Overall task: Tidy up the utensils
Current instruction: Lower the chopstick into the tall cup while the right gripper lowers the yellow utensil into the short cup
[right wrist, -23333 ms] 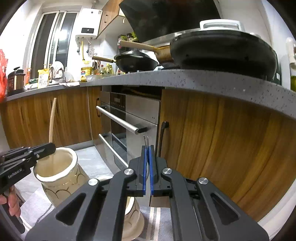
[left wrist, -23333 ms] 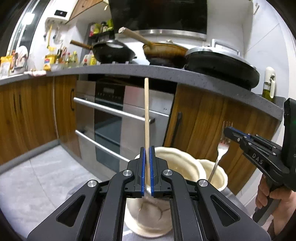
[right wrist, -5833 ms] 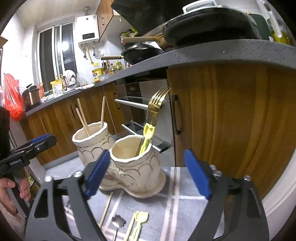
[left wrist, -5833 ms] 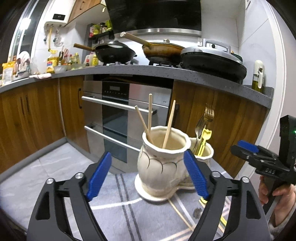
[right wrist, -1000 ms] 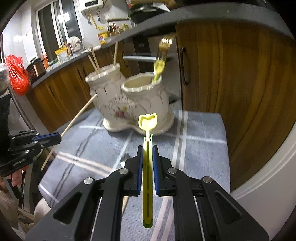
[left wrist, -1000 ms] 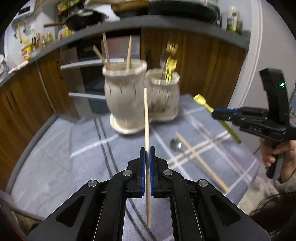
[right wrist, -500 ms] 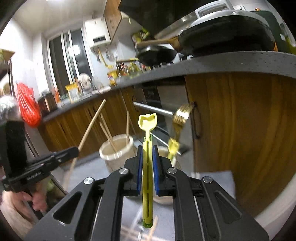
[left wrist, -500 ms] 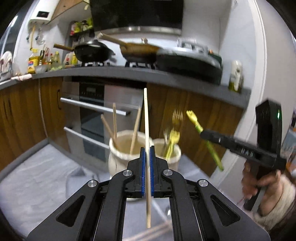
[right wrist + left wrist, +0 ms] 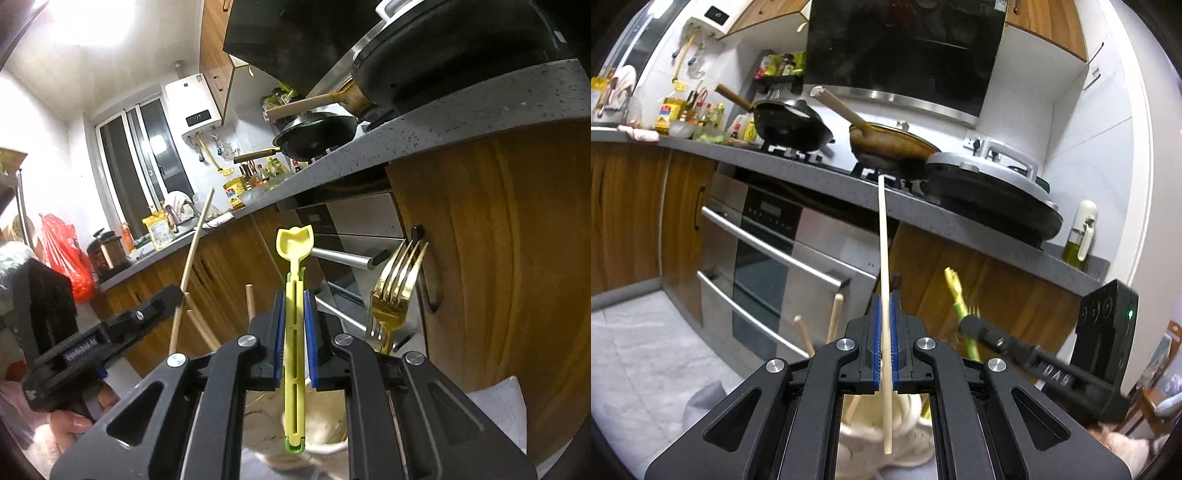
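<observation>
The left gripper (image 9: 884,345) is pinched tight on a wooden chopstick (image 9: 882,240), which stands nearly upright between the blue pads (image 9: 874,347), its lower tip hanging just over the mouth of a cream ceramic pot (image 9: 905,439) directly below. The right gripper (image 9: 294,341) is likewise clamped on a yellow plastic utensil (image 9: 294,332), held upright with its scoop-shaped end on top and its green-tipped bottom end just above the rim of a second cream pot (image 9: 325,439). Both pots are largely hidden behind the gripper bodies, so where they stand on the grey cloth (image 9: 498,406) cannot be told. Just beyond the left gripper, two more chopsticks (image 9: 834,319) already stand in the first pot; just beyond the right, a gold fork (image 9: 397,291) stands in the second. Farther back are wooden cabinets (image 9: 628,221), an oven (image 9: 768,254), and pans on a grey counter (image 9: 831,181). The step in hand appears to be dropping each utensil into its matching pot. To do it well, each tool should probably go straight down, kept vertical, until its lower end is well inside the rim before the jaws let go; releasing too high risks a bounce off the rim. The chopstick's tip should steer clear of the two sticks already leaning there, and the yellow utensil clear of the fork's tines.
</observation>
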A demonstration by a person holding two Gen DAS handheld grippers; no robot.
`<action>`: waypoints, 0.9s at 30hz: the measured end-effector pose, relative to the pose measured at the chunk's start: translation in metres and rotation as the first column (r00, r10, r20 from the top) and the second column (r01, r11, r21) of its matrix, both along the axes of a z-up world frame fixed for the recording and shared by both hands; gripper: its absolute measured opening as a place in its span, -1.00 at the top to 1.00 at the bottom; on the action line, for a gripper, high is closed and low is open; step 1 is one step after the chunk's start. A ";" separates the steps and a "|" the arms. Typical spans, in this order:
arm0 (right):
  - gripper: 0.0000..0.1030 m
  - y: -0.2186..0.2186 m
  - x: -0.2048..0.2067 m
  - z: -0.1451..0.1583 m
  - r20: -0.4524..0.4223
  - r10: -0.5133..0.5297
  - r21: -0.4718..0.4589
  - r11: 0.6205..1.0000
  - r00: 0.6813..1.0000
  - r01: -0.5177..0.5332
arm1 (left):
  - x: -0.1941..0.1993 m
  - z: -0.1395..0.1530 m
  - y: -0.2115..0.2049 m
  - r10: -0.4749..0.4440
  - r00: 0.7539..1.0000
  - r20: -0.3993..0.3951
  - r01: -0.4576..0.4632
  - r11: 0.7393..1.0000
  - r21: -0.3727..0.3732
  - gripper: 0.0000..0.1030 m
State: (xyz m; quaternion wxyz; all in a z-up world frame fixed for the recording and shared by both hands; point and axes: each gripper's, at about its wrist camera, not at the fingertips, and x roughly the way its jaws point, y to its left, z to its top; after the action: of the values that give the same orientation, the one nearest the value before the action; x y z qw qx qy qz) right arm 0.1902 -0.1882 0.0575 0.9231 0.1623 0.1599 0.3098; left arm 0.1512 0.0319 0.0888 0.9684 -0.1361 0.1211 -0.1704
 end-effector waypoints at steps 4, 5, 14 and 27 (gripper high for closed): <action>0.81 0.011 0.003 -0.008 0.055 -0.037 -0.048 0.998 0.998 0.040 | 0.006 -0.004 -0.006 0.023 0.998 0.054 -0.024 0.999 0.025 0.91; 0.81 0.014 0.002 -0.011 0.074 -0.045 -0.066 0.997 0.996 0.049 | 0.007 -0.007 -0.009 0.034 0.997 0.067 -0.037 0.999 0.037 0.91; 0.81 0.025 0.002 -0.031 0.104 -0.061 -0.157 0.985 0.993 0.077 | 0.002 -0.029 -0.021 0.061 0.992 0.111 -0.075 0.989 0.128 0.91; 0.81 0.012 -0.022 -0.037 0.047 -0.058 -0.210 0.975 0.997 0.067 | -0.023 -0.045 -0.019 0.044 0.999 0.025 -0.048 0.974 0.221 0.91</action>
State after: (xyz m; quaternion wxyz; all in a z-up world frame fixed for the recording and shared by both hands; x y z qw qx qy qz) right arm 0.1687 -0.1765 0.0204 0.9474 0.0619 0.1681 0.2652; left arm 0.1286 0.0127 0.0436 0.9824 -0.0284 0.1263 -0.1347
